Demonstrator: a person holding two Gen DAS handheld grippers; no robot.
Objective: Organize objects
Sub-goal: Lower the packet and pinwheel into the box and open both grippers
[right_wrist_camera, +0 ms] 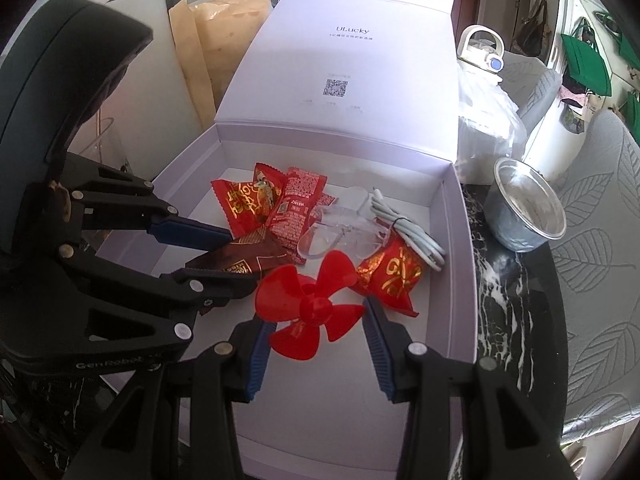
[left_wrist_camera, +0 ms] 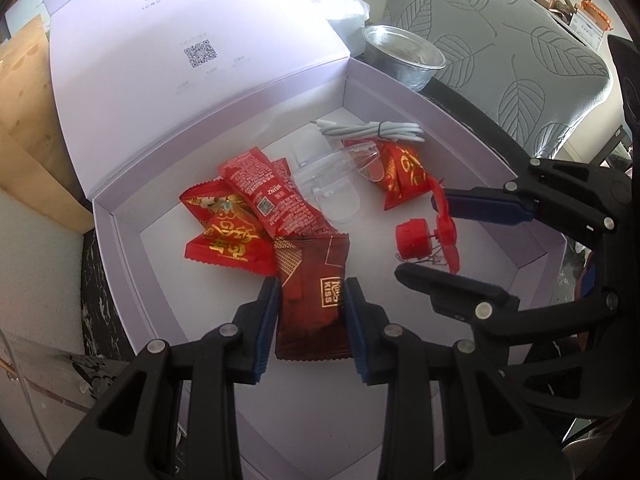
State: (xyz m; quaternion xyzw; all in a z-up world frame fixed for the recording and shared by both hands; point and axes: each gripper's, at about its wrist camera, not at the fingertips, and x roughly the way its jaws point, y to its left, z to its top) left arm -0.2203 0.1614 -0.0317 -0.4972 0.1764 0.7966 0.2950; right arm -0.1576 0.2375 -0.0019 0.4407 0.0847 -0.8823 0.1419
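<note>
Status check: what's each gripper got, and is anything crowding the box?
Left gripper shut on dark brown snack packet. Right gripper shut on red fan. Both over the open box; red packets and white cable piled inside.

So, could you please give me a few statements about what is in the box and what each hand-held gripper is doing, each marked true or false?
1. The box lid stands open. True.
2. The left hand-held gripper is closed on the dark red snack packet. True.
3. The white cable lies outside the box on the table. False: it lies coiled inside the box, near the far wall.
4. The right hand-held gripper has the red fan between its fingers. True.
5. The foil cup sits inside the box. False: it stands outside, beside the box on the dark marbled table.
</note>
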